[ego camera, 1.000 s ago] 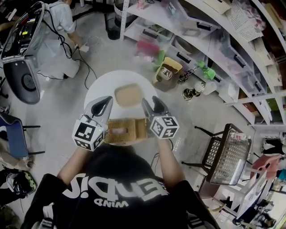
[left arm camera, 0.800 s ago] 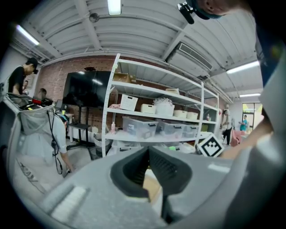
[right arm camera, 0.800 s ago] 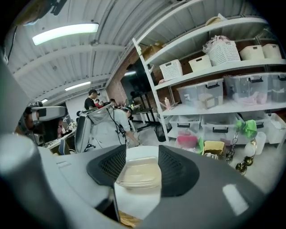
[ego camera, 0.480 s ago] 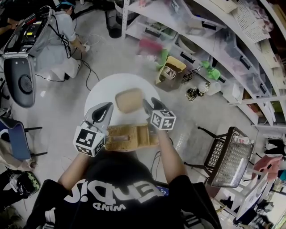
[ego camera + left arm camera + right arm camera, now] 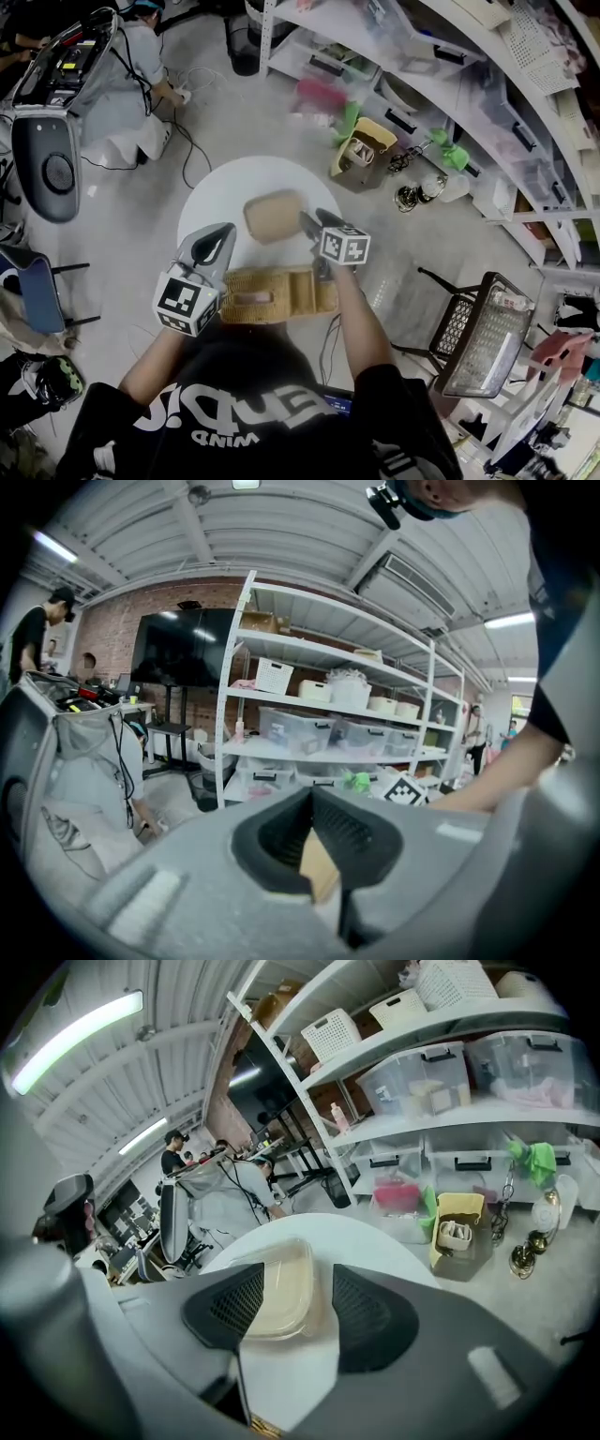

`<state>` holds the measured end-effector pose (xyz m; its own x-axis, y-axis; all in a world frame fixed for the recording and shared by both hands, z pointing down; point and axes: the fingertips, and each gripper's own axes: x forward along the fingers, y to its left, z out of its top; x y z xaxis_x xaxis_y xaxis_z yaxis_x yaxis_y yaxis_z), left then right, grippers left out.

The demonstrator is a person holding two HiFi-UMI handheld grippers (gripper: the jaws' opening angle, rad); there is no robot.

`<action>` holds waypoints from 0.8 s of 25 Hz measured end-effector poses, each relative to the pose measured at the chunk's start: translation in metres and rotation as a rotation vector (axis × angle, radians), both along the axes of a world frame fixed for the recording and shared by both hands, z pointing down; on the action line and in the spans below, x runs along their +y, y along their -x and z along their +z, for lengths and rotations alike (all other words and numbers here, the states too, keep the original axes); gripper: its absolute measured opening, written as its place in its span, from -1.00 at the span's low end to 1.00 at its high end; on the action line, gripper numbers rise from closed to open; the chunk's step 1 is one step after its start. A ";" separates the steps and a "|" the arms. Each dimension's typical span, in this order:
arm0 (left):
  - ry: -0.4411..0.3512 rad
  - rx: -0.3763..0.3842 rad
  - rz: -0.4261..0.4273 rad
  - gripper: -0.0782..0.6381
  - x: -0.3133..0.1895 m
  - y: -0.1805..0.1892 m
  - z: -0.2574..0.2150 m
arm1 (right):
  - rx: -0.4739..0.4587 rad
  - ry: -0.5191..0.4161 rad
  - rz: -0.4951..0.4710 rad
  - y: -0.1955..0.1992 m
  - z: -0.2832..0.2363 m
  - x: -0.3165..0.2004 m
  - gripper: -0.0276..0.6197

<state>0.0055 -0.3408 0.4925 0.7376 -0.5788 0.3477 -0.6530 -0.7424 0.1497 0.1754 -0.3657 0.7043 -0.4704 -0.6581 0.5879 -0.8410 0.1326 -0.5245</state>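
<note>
A tan lidded container (image 5: 275, 216) lies on a round white table (image 5: 217, 192). A woven wicker tray (image 5: 267, 295) sits at the table's near edge, between my two hands. My right gripper (image 5: 308, 223) is open, its tips close to the container's right edge. In the right gripper view the container (image 5: 277, 1288) shows between the spread pads of that gripper (image 5: 286, 1279). My left gripper (image 5: 217, 242) hovers over the tray's left end, apart from the container. In the left gripper view the left gripper (image 5: 311, 801) has its tips together and nothing held.
White shelving with clear bins (image 5: 441, 66) curves along the far right. A yellow bin (image 5: 361, 150) and small lamps (image 5: 412, 192) stand on the floor beyond the table. A person (image 5: 131, 66) crouches at far left beside a machine (image 5: 47, 112). A mesh basket (image 5: 478, 333) stands at right.
My right gripper has reached forward and dipped toward the container's right side. The left gripper has stayed almost still over the tray.
</note>
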 end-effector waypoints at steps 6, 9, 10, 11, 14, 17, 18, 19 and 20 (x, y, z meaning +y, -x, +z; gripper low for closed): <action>0.021 -0.011 0.000 -0.78 -0.005 0.004 0.008 | 0.017 0.083 -0.123 0.009 0.021 0.000 -0.23; 0.027 -0.009 0.000 -0.78 -0.010 0.002 0.009 | 0.015 0.108 -0.136 0.012 0.025 -0.002 -0.26; 0.029 -0.008 0.001 -0.78 -0.011 0.002 0.009 | 0.015 0.115 -0.139 0.012 0.027 -0.003 -0.27; 0.031 -0.008 0.003 -0.78 -0.013 0.000 0.010 | 0.016 0.122 -0.144 0.013 0.028 -0.004 -0.28; 0.034 -0.008 0.010 -0.78 -0.015 -0.002 0.012 | 0.021 0.133 -0.153 0.014 0.032 -0.004 -0.28; 0.032 -0.006 0.017 -0.78 -0.018 -0.002 0.015 | 0.019 0.138 -0.145 0.014 0.030 -0.006 -0.31; 0.032 -0.006 0.017 -0.78 -0.018 -0.002 0.015 | 0.015 0.138 -0.146 0.014 0.030 -0.006 -0.32; 0.034 -0.006 0.014 -0.78 -0.019 -0.002 0.016 | 0.013 0.136 -0.149 0.015 0.030 -0.006 -0.34; 0.036 -0.007 0.012 -0.78 -0.019 -0.002 0.017 | 0.013 0.134 -0.153 0.016 0.030 -0.006 -0.35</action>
<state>0.0073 -0.3602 0.5091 0.7420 -0.5571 0.3730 -0.6453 -0.7443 0.1719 0.1595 -0.3717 0.7340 -0.5508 -0.4949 0.6721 -0.8231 0.1888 -0.5356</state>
